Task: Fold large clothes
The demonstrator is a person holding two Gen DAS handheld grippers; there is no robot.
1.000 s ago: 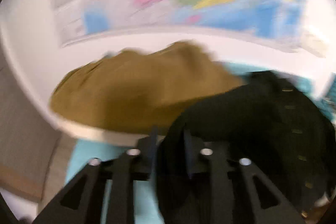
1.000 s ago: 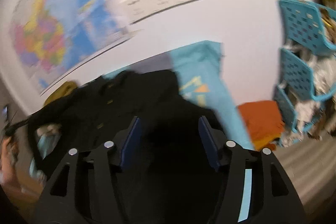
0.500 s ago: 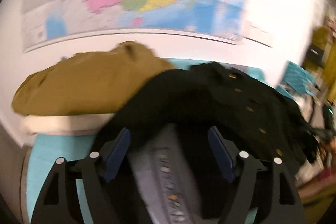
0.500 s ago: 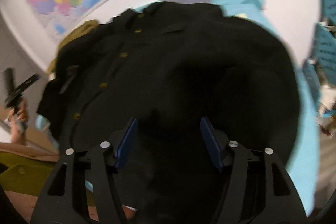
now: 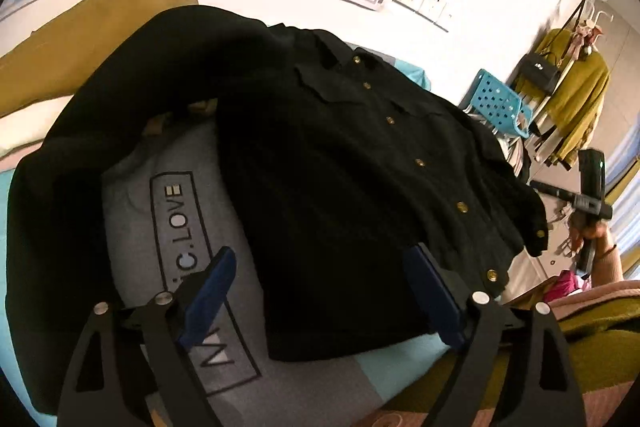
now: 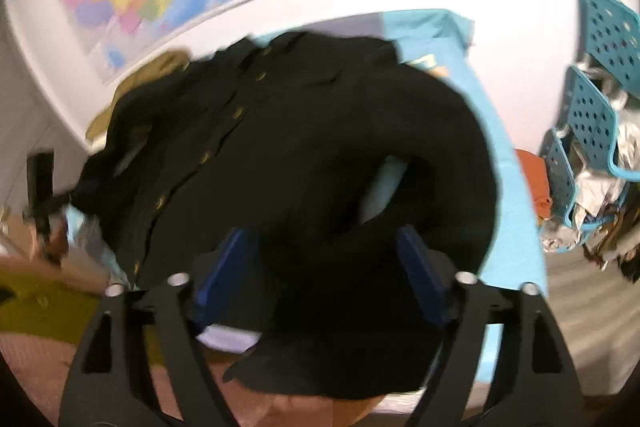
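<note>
Black jacket (image 5: 352, 163) lies spread over a grey shirt (image 5: 168, 211) on the surface, left gripper (image 5: 320, 291) and right gripper (image 6: 320, 267) both over it, fingers apart and opening, gripping nothing.

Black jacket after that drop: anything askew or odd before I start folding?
Yes. The black jacket lies crumpled, not flat: its left side is bunched in a hump over the grey printed cloth, and in the right wrist view a sleeve curls into a loop. Both grippers' jaws are opening.

A light-blue-covered surface (image 5: 394, 367) carries a grey printed garment (image 5: 168, 211).
</note>
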